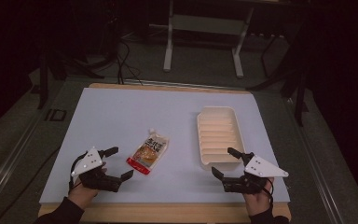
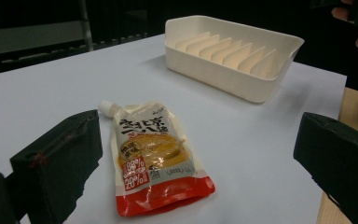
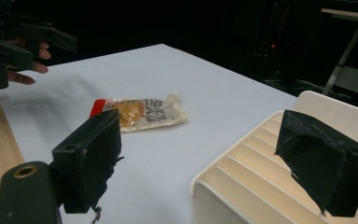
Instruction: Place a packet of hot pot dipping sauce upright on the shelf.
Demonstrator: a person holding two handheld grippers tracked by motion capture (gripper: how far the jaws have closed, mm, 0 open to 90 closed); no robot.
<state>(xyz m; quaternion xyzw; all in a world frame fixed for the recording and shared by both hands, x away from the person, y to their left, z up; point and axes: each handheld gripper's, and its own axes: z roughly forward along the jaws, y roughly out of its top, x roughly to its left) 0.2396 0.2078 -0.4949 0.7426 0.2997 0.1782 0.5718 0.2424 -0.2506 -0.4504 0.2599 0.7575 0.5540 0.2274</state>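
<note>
A spouted food pouch (image 1: 149, 151) with a red bottom edge lies flat on the white mat, spout pointing away from me. My left gripper (image 1: 121, 162) hovers just left of it, open, with the pouch (image 2: 156, 158) lying ahead between the lines of its jaws and untouched. A cream ribbed tray (image 1: 198, 130) stands to the right of the pouch. My right gripper (image 1: 223, 161) is open at the tray's near end, with nothing between its jaws. In the right gripper view, one jaw is over the tray (image 3: 233, 150) and the pouch (image 3: 140, 112) lies farther off.
The white mat (image 1: 121, 112) covers a wooden table whose bare front strip (image 1: 168, 212) runs along the near edge. A metal stand's legs (image 1: 168, 51) rise on the floor beyond the table. In the right gripper view the left gripper (image 3: 14, 42) is at the upper left.
</note>
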